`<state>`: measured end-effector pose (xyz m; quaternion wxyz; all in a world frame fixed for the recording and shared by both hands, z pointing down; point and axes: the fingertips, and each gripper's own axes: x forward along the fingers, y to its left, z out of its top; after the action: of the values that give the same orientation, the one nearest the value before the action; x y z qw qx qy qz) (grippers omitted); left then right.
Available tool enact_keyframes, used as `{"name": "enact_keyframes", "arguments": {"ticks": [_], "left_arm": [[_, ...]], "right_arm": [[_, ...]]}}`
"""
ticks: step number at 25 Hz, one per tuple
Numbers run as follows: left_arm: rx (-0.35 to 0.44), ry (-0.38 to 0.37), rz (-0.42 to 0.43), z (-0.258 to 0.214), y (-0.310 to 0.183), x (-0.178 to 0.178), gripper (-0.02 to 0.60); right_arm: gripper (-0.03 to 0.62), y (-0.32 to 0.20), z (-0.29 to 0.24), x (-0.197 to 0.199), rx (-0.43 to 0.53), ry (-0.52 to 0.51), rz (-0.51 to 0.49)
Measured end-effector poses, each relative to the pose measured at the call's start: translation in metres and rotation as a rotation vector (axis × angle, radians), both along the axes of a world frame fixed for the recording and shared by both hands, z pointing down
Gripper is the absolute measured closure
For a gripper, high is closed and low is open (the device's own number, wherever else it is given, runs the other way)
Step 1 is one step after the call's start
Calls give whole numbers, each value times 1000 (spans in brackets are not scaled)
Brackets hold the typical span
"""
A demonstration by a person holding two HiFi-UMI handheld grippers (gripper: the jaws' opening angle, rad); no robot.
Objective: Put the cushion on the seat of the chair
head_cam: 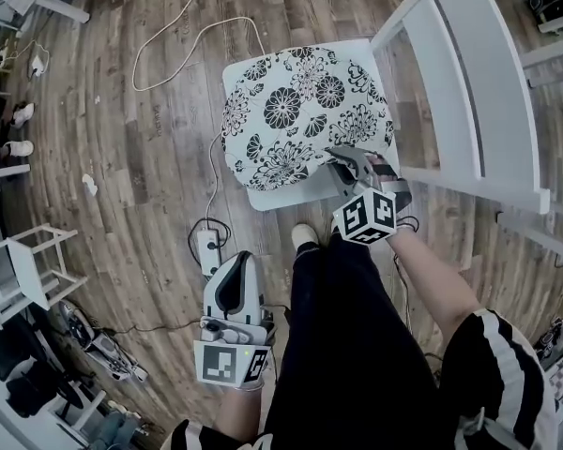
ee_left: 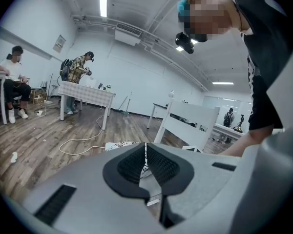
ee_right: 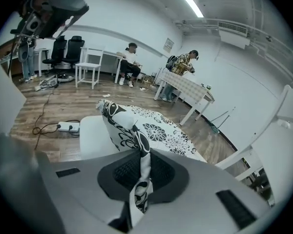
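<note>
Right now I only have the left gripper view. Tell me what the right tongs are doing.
Observer: The right tongs are shut on the cushion, pinching its near edge.
Operator: Say where the cushion sits.
Observer: It lies on the chair seat and covers most of it. A white strip of seat shows along the near side.
Operator: Check that pinched edge for me.
Observer: In the right gripper view the pinched edge is pulled up off the seat, and the rest of the cushion lies flat.
</note>
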<state>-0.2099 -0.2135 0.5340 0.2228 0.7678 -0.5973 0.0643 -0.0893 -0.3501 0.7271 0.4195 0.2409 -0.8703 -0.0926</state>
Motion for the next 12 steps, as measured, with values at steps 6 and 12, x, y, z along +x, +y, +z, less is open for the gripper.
{"name": "enact_keyframes", "arguments": {"ticks": [6, 12], "left_arm": [[-1, -4, 22, 2, 4, 11, 568], [3, -7, 28, 7, 8, 16, 568]], "right_arm": [[566, 38, 29, 16, -45, 60, -49], [566, 68, 62, 28, -87, 137, -111]]}}
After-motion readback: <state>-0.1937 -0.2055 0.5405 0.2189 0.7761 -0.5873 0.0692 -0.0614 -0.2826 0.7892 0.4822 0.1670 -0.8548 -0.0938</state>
